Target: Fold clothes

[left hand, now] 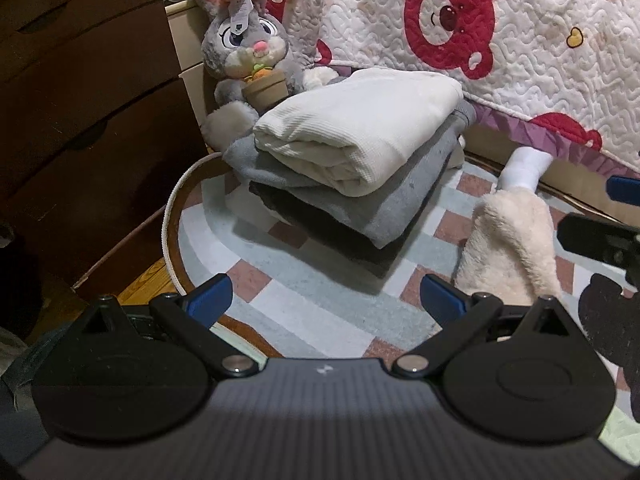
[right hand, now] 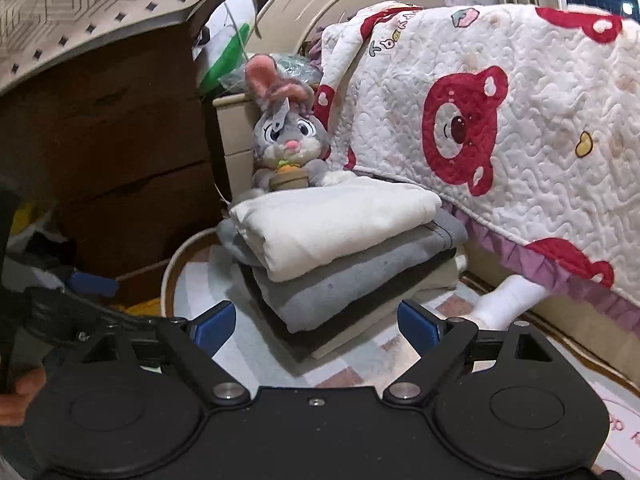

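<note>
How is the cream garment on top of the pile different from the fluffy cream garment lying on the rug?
The top cream garment is folded flat into a neat rectangle; the fluffy cream garment lies loose and bunched. The first has a fine ribbed weave, the second a thick fleecy pile. The first rests on the stacked grey clothes, the second directly on the checked rug. Both are pale cream.

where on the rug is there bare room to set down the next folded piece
Bare checkered rug lies in front of the folded stack, between the open left gripper and the fluffy cream garment. Behind the stack it is crowded: plush rabbit, drawers and quilted bedspread.
</note>
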Demonstrator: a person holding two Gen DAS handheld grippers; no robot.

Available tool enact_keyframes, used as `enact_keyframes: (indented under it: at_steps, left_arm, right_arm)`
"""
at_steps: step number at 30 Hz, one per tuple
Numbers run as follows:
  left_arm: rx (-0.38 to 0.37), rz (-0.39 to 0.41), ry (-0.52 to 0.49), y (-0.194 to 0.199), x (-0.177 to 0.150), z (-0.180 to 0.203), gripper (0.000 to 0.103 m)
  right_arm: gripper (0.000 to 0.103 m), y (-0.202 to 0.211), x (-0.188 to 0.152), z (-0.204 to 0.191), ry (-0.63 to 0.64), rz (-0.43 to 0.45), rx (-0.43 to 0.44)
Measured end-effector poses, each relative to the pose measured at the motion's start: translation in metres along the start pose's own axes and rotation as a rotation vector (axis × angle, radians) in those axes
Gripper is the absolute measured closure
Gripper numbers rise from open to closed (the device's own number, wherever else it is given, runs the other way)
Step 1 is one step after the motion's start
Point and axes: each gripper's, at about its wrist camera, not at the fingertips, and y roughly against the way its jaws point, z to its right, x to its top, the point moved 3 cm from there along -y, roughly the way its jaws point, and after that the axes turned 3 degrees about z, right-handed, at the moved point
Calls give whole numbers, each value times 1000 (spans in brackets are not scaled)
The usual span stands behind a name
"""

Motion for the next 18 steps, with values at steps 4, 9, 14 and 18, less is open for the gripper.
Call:
enact_keyframes:
  at_steps: [4, 9, 14, 18]
  left_arm:
    - [4, -12, -16, -2, -1, 6, 1]
    - [-15, -23, -27, -5, -1, 16, 1]
    - [-30, -23, -18, -11, 3, 22, 1]
    - [-45, -46, -4, -21, 0, 24, 1]
  right_arm:
    - [12, -9, 2, 7, -52, -22, 19]
    - [12, -20, 4, 16, -118, -49, 43]
    - [12, -26, 17, 13, -106, -71, 27]
    - [12, -31, 18, 6, -71, -90, -32]
